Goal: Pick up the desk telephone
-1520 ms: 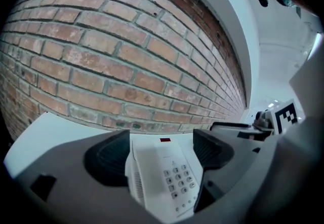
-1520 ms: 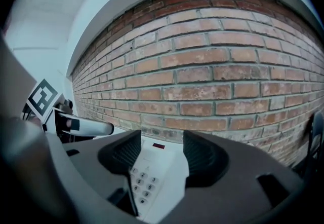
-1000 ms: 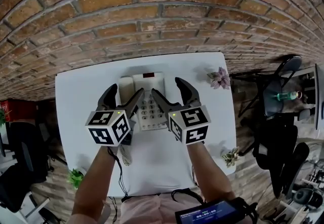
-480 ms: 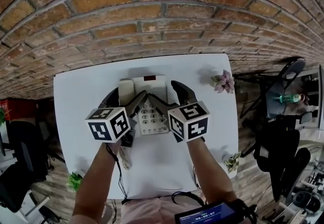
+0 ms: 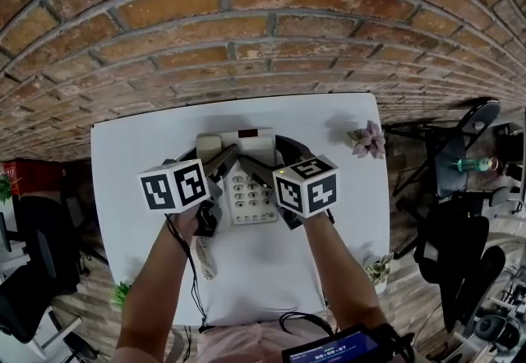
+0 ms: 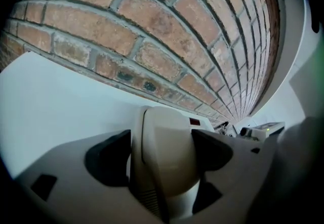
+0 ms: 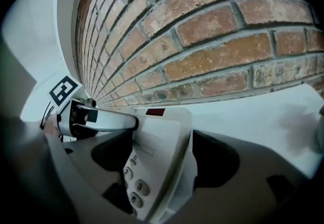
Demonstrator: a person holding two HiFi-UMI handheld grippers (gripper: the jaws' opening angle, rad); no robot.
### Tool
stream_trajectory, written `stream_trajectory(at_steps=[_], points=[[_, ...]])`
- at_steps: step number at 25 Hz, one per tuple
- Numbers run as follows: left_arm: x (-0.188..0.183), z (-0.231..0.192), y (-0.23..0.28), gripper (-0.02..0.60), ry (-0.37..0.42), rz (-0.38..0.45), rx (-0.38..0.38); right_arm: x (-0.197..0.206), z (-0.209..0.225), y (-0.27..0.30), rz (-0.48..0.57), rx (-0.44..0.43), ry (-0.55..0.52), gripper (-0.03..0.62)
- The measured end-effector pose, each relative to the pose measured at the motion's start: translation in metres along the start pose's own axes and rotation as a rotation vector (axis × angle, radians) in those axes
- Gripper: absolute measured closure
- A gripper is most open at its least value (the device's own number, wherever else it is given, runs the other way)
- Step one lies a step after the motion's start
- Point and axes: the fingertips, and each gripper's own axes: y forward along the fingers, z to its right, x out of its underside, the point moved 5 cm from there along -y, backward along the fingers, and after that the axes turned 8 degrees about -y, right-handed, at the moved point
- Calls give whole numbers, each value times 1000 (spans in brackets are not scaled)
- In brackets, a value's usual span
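Note:
A beige desk telephone (image 5: pixel 246 193) with a keypad sits on the white table (image 5: pixel 131 148), its handset (image 5: pixel 207 145) cradled on the left. My left gripper (image 5: pixel 210 159) straddles the handset (image 6: pixel 164 142). Its jaws have just been closing, and the dark pads (image 6: pixel 109 157) stand close at both sides of the handset with no visible squeeze. My right gripper (image 5: pixel 271 158) straddles the right edge of the telephone (image 7: pixel 157 137), one pad over the keypad and the other outside the edge. Both marker cubes hide the lower fingers in the head view.
A coiled cord (image 5: pixel 204 255) trails off the near left of the phone. Small potted plants stand at the table's right edge (image 5: pixel 368 140), near right corner (image 5: pixel 378 267) and near left corner (image 5: pixel 122 291). A brick wall (image 5: pixel 246 25) backs the table. Office chairs (image 5: pixel 460 189) stand to the right.
Both grippers have sunk onto the phone and tipped forward. Their fingers, earlier spread above it, now reach down around the handset and the right edge.

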Motion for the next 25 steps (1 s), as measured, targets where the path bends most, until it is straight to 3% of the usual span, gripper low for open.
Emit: stream_trajectory(at_steps=[6, 13, 25], points=[[-1, 0, 2, 212, 1, -30, 19, 2, 4, 5, -14, -96, 57, 224], [0, 4, -3, 215, 54, -7, 13, 1, 2, -1, 48, -97, 26, 240], [10, 28, -42, 227, 214, 243, 45, -8, -24, -32, 229, -76, -164, 233]])
